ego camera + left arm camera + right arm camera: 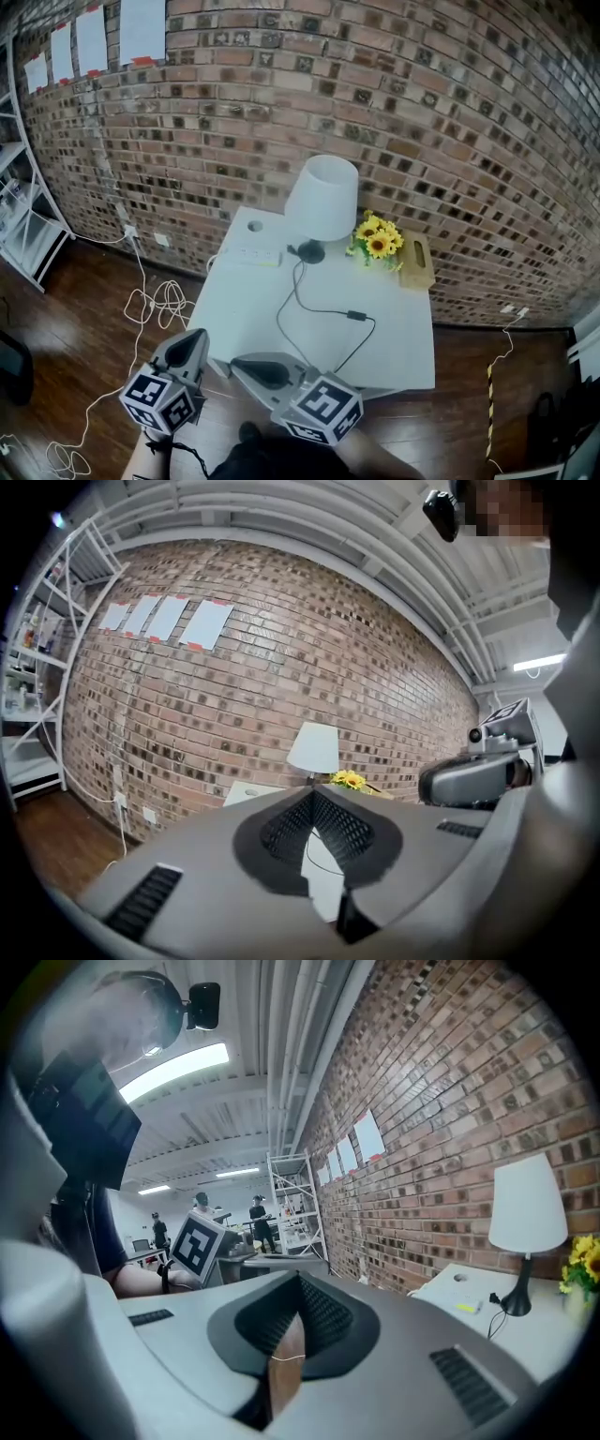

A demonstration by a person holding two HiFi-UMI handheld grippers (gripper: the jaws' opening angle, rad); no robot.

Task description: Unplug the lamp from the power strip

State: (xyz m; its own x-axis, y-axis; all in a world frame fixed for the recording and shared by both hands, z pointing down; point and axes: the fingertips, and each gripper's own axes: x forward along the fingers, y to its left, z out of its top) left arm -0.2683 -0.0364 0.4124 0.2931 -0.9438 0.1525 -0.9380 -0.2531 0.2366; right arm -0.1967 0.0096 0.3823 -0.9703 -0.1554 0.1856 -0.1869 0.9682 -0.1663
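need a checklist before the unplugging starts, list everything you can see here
table: 1, white, against the brick wall
table lamp: 1, white shade on a black base, back of table
lamp cord: 1, black with inline switch, looping over the tabletop
power strip: 1, white, back left of table
sunflowers: 1 bunch, yellow, right of lamp
tissue box: 1, tan, right of sunflowers
paper sheets: 4, white, high on wall, left
shelf rack: 1, white, far left
cables: several, white, on floor left of table
left gripper: 1, grey, shut, empty, before table's near edge
right gripper: 1, grey, shut, empty, beside it
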